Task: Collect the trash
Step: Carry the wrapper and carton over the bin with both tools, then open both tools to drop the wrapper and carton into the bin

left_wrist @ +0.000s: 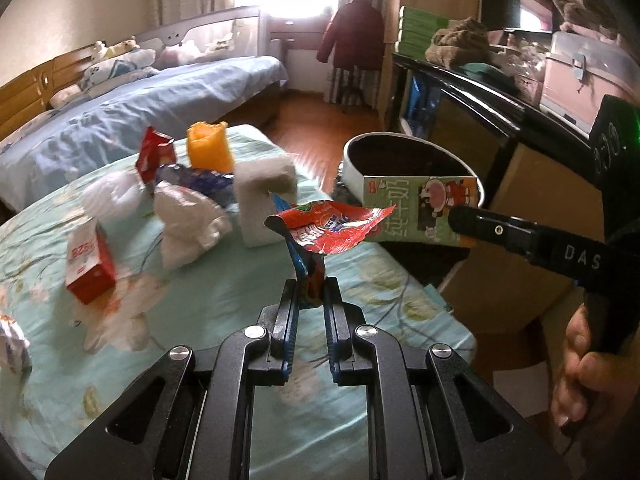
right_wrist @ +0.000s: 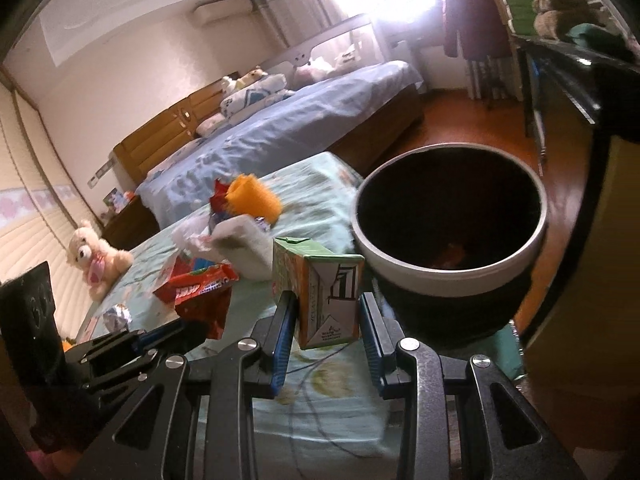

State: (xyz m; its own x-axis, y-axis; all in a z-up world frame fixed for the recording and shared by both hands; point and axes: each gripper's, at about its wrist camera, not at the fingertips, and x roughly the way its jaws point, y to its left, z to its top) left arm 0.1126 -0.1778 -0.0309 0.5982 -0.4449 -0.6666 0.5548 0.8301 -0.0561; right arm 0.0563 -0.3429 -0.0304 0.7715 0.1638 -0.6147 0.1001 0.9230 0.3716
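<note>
My left gripper [left_wrist: 311,286] is shut on a red snack wrapper [left_wrist: 328,230] and holds it above the green-sheeted bed. My right gripper [right_wrist: 326,304] is shut on a green and orange drink carton [right_wrist: 320,284], held just left of the round bin [right_wrist: 448,248]. In the left wrist view the carton [left_wrist: 420,208] hangs in front of the bin [left_wrist: 384,148], with the right gripper's finger [left_wrist: 492,230] across it. In the right wrist view the red wrapper [right_wrist: 200,292] shows at the left in the left gripper [right_wrist: 176,334]. The bin is dark inside with something orange at the bottom.
On the bed lie a red-and-white box [left_wrist: 90,264], crumpled white tissue [left_wrist: 188,220], a white foam block [left_wrist: 260,200], an orange cup [left_wrist: 210,148], a red packet [left_wrist: 154,154] and a foil ball [right_wrist: 116,316]. A teddy bear [right_wrist: 96,256] sits far left. A dark cabinet [left_wrist: 480,120] stands right.
</note>
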